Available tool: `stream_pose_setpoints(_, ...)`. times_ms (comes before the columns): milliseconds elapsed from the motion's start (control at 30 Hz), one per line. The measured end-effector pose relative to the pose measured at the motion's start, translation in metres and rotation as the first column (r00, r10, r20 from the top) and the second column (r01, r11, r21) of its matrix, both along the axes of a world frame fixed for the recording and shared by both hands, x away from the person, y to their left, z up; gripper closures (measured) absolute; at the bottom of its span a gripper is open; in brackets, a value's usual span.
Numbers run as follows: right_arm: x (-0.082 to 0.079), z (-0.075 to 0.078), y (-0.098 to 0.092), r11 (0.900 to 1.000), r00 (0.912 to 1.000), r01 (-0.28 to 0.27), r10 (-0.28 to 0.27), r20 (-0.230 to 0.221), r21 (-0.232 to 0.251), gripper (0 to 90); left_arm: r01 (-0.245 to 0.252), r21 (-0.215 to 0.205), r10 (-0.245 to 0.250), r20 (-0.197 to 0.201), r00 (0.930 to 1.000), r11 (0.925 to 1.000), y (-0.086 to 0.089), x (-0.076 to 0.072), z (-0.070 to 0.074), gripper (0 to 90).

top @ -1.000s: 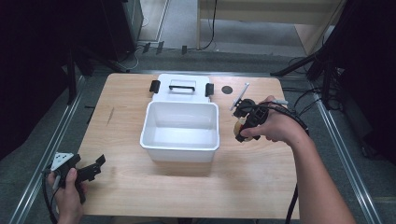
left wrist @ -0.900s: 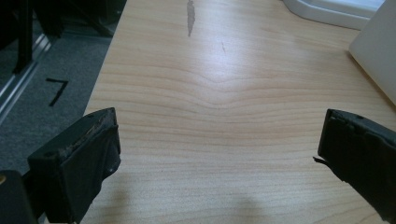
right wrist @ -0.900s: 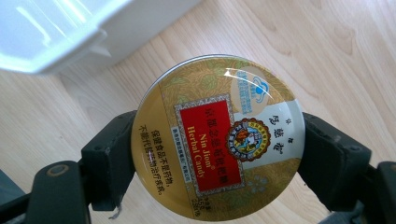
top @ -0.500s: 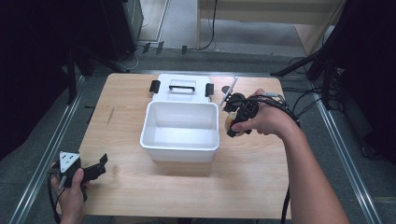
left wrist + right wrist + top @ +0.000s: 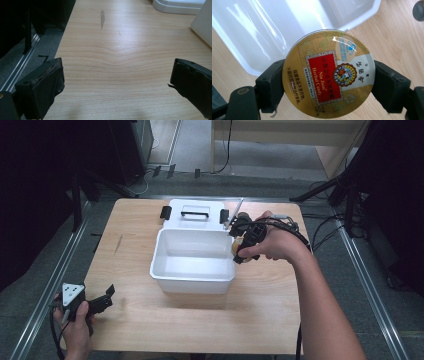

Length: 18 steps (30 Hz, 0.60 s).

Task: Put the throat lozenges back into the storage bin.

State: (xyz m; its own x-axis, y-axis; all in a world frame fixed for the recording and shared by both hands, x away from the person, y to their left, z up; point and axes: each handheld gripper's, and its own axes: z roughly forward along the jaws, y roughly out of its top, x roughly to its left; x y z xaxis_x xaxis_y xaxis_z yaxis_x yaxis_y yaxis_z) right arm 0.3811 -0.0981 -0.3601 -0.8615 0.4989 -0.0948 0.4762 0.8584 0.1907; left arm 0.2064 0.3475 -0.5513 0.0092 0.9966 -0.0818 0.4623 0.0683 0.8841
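Note:
A round gold candy tin (image 5: 328, 73) with a red label sits between the two black jaws of my right gripper (image 5: 328, 85), which is shut on its rim. In the high view that right gripper (image 5: 241, 251) hovers at the right rim of the white plastic bin (image 5: 172, 275), with a bit of the tin (image 5: 236, 245) showing under the hand. My left gripper (image 5: 97, 304) rests near the table's front left corner, open, with bare wood between its jaws (image 5: 117, 77).
The bin's white lid (image 5: 195, 212) with black latches lies flat behind the bin. A thin silver rod (image 5: 236, 211) lies near the lid's right end. Cables trail off the table's right side. The wooden table (image 5: 270, 315) ends close to the left gripper.
My right gripper has carried the tin leftward and slightly up, from right of the bin to its right rim. The left hand has stayed in place.

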Motion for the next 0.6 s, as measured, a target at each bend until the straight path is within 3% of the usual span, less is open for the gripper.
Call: stream_pose_setpoints(600, 0.005, -0.001, 0.052, 0.994, 0.9936, -0.112, 0.112, 0.006, -0.011, 20.4, 0.013, -0.018, -0.013, -0.006, 0.9999, 0.9998, 0.002, 0.001, 0.000, 0.0)
